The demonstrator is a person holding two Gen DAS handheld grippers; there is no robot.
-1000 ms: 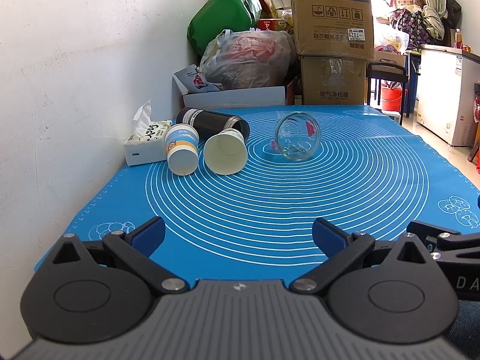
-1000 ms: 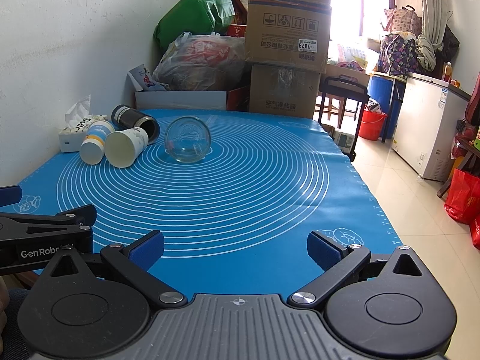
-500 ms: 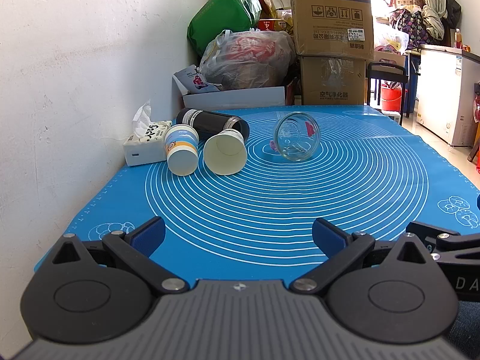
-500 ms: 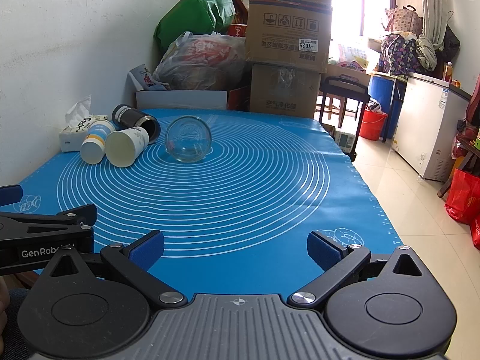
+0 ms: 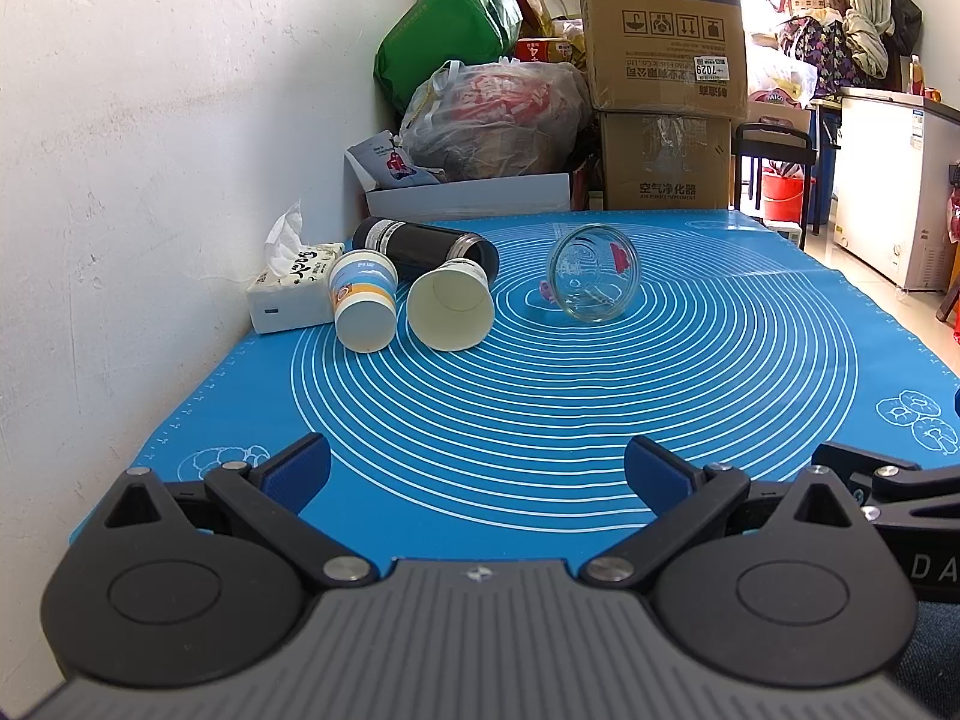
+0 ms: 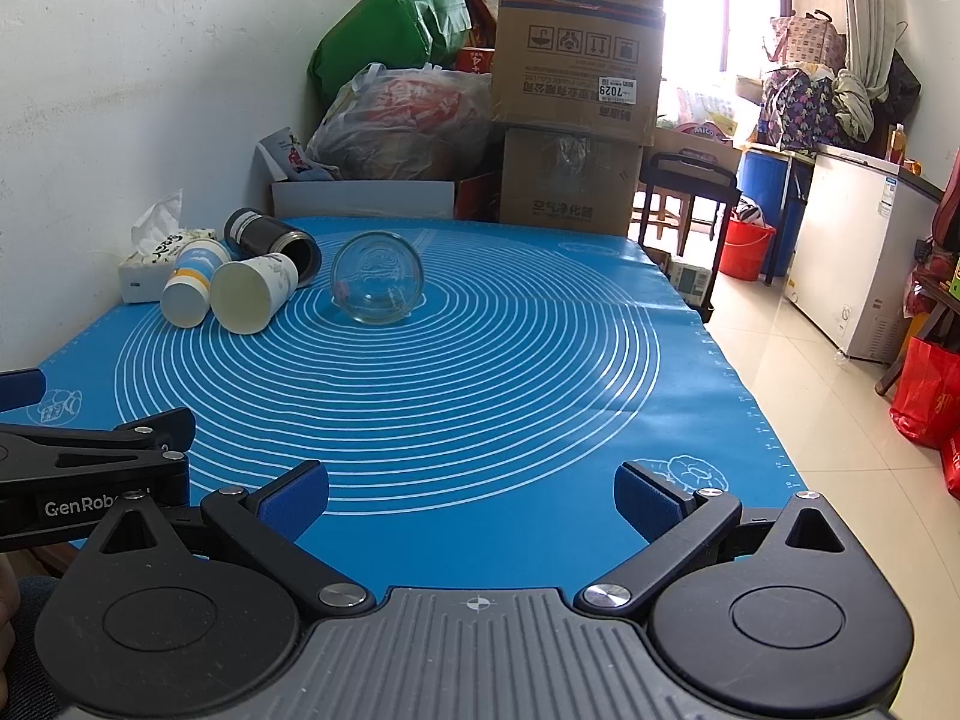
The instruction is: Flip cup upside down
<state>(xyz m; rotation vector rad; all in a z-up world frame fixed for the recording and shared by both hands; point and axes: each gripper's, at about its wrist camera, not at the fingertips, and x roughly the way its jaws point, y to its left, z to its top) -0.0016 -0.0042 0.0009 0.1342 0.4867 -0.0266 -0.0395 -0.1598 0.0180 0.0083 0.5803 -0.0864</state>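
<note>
A clear glass cup (image 5: 594, 281) lies on its side on the blue mat (image 5: 540, 408), mouth toward me; it also shows in the right wrist view (image 6: 377, 285). To its left lie a white paper cup (image 5: 450, 311) with its mouth toward me, a blue-and-orange paper cup (image 5: 363, 306) and a black tumbler (image 5: 423, 246). My left gripper (image 5: 477, 471) is open and empty at the mat's near edge. My right gripper (image 6: 471, 498) is open and empty beside it, also at the near edge.
A tissue box (image 5: 291, 294) sits against the white wall at the left. Cardboard boxes (image 5: 660, 78), bags and a white box crowd the table's far end. The table's right edge (image 6: 738, 372) drops to a tiled floor with a freezer (image 6: 858, 252).
</note>
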